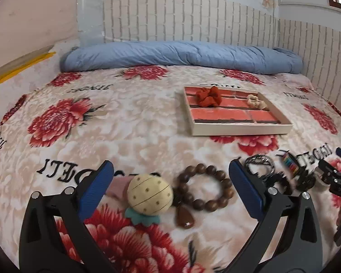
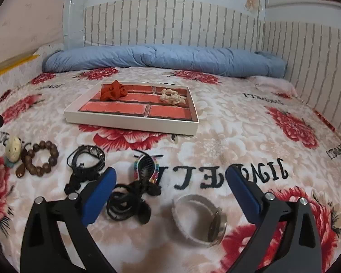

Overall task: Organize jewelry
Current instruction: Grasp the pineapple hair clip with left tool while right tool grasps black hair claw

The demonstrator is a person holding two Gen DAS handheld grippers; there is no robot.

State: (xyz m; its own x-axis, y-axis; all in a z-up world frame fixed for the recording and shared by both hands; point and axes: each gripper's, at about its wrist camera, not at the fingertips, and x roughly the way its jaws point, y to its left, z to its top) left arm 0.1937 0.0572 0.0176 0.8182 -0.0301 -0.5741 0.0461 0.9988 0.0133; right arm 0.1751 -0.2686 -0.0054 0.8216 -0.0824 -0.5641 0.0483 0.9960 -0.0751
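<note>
Floral bed [image 2: 227, 118], white tray [image 2: 129, 122] mid-bed holding red scrunchie [image 2: 112, 93] and cream scrunchie [image 2: 171, 96].
Left hand-held gripper [image 1: 170, 188] spread around wooden bead bracelet [image 1: 206, 188]; right hand-held gripper [image 2: 170, 195] spread around watch [image 2: 200, 220].

Left hand-held gripper [image 1: 170, 179] spread wide; right hand-held gripper [image 2: 170, 179] likewise, both empty.
</note>
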